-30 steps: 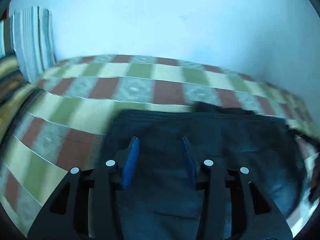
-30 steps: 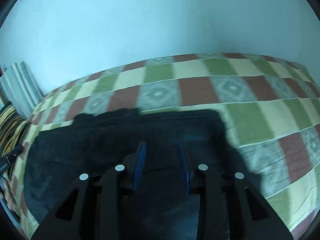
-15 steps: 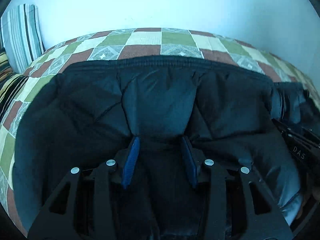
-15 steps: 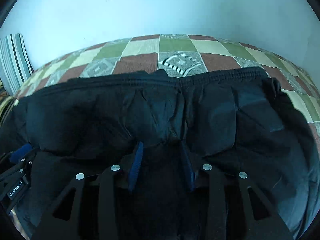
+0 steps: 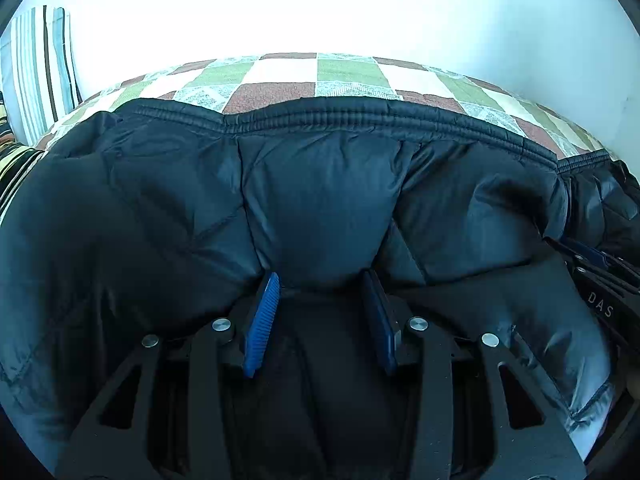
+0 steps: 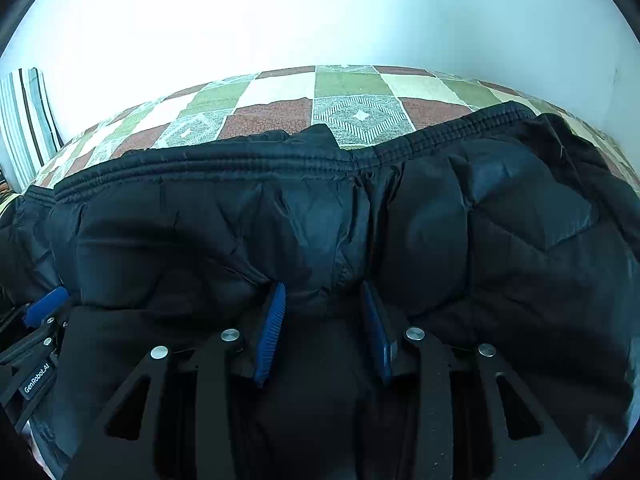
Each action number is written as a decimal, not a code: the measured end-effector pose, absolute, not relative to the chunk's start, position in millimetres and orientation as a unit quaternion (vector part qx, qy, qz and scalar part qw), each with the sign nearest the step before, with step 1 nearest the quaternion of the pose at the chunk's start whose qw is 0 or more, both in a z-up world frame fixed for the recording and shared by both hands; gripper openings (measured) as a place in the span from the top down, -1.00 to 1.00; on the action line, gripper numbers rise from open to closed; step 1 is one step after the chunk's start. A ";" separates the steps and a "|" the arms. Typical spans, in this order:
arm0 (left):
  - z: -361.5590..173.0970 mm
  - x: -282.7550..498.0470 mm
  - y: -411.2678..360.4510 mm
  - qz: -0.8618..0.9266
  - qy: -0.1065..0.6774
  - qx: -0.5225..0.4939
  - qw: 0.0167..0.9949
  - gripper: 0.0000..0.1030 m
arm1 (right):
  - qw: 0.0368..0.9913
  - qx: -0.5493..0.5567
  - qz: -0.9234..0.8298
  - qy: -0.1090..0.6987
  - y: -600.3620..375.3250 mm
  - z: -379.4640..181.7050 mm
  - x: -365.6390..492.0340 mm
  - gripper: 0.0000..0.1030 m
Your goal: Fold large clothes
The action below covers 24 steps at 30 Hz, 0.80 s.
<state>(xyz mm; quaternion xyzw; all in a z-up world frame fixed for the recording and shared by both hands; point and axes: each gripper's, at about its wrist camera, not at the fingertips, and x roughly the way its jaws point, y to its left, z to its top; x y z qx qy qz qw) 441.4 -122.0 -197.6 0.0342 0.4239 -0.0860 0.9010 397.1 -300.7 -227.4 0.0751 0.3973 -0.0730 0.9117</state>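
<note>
A dark quilted puffer jacket [image 5: 320, 184] lies spread over the bed and fills most of both views [image 6: 500, 232]. Its ribbed hem [image 5: 360, 114] runs across the far edge. My left gripper [image 5: 320, 276] points down into the jacket with a thick puffed fold pinched between its blue pads. My right gripper [image 6: 323, 285] pinches a similar bunched fold further along the same garment. Each gripper shows at the edge of the other's view: the right gripper's body [image 5: 600, 280] at the right edge, the left gripper's body [image 6: 40, 320] at the left edge.
A bed cover [image 5: 344, 72] checkered in green, cream and brown shows beyond the hem. A striped pillow [image 5: 40, 60] leans at the far left against the pale wall [image 6: 320, 12].
Both grippers have come down close to the bed. The jacket, a dark patch below a second ago, now fills both views. Little differs from half a second ago.
</note>
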 end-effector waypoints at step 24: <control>-127.1 344.4 82.5 -0.014 0.394 -0.127 0.910 -0.72 | 0.910 0.115 -0.149 0.368 -407.8 -163.9 260.9 -0.52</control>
